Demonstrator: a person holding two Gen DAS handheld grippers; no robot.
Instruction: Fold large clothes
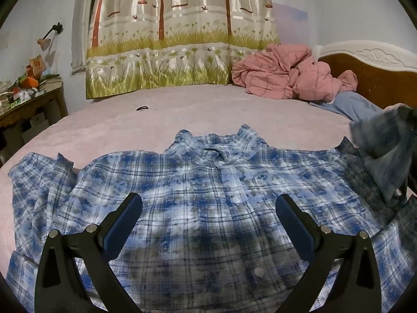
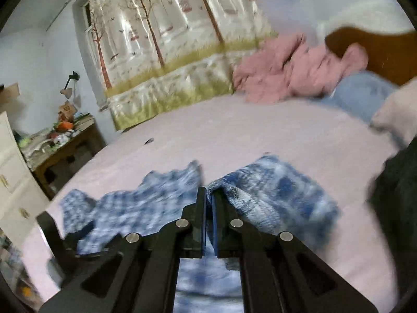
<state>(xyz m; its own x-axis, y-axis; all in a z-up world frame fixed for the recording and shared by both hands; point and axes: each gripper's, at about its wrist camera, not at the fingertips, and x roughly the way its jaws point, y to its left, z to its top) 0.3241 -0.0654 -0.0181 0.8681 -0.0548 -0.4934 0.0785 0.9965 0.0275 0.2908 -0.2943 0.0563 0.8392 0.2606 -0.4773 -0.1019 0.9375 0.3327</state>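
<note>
A blue and white plaid shirt [image 1: 208, 198] lies front up on the pink bed [image 1: 130, 127], collar toward the far side. My left gripper [image 1: 208, 200] hovers open over the shirt's chest, nothing between its fingers. At the right edge of the left wrist view the shirt's sleeve [image 1: 385, 151] is lifted off the bed. In the blurred right wrist view my right gripper [image 2: 209, 193] is shut on a fold of that plaid sleeve [image 2: 271, 195], which drapes over the right finger. The rest of the shirt [image 2: 146, 203] trails to the left below.
A crumpled pink quilt [image 1: 289, 75] and a blue pillow [image 1: 357, 107] lie by the wooden headboard [image 1: 375, 78]. A small dark object [image 1: 142, 108] rests on the sheet. A cluttered wooden side table [image 1: 28, 99] stands left, a curtain [image 1: 179, 39] behind the bed.
</note>
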